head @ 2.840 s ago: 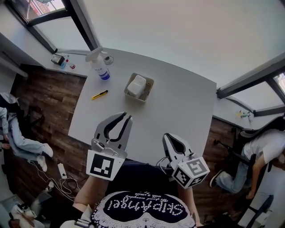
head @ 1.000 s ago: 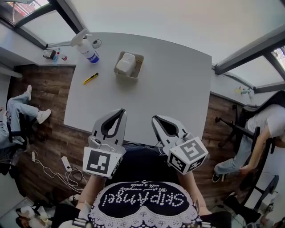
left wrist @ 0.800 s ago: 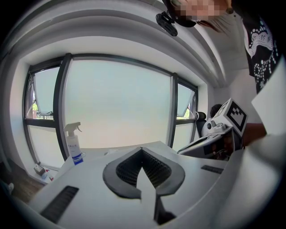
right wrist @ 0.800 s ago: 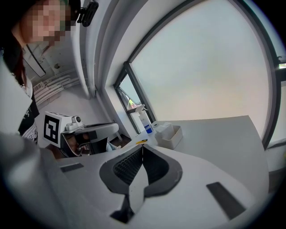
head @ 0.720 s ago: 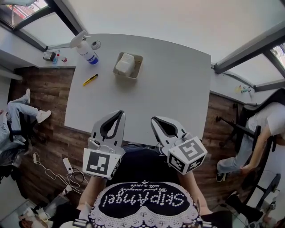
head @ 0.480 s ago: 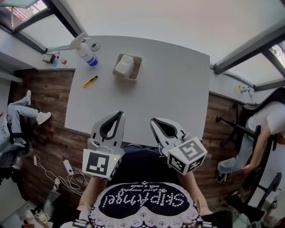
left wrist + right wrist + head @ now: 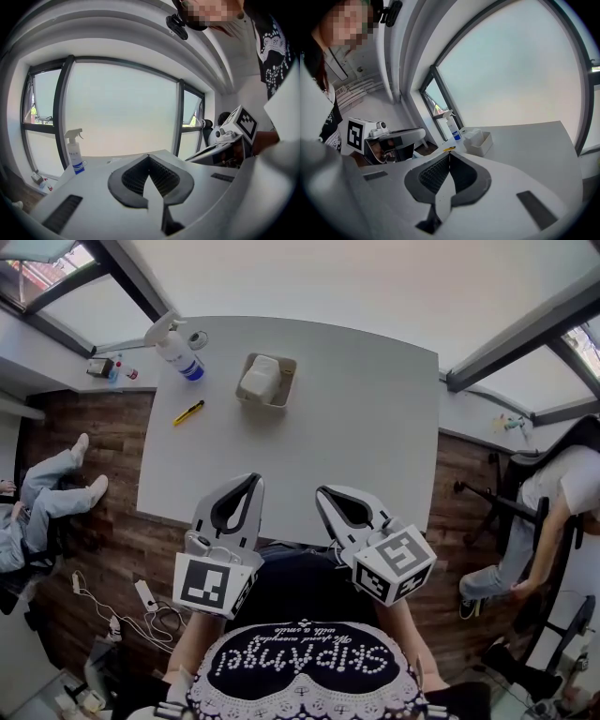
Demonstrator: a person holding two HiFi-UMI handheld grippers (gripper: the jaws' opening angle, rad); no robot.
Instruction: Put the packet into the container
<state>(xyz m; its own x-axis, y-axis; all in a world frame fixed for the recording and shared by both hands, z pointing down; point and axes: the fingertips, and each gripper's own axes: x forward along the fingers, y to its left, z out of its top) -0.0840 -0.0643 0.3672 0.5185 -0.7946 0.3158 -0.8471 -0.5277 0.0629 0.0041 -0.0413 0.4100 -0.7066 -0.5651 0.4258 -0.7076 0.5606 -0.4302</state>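
A white packet (image 7: 262, 374) lies inside the beige rectangular container (image 7: 282, 394) at the far left part of the white table (image 7: 375, 418). The right gripper view shows the same container (image 7: 483, 142) far ahead. My left gripper (image 7: 254, 478) hangs over the table's near edge, shut and empty, its tips meeting (image 7: 148, 156). Beside it, my right gripper (image 7: 321, 493) is also shut with nothing in it (image 7: 449, 153). Both are well short of the container.
A spray bottle (image 7: 174, 343) stands at the table's far left corner, and a yellow cutter (image 7: 188, 412) lies near the left edge. Seated people are at the left (image 7: 37, 507) and the right (image 7: 553, 512) on the wooden floor. A window sill (image 7: 103, 367) holds small items.
Since the earliest frame both grippers have drawn closer together at the near table edge. Over the last second they hold still; the packet stays in the container.
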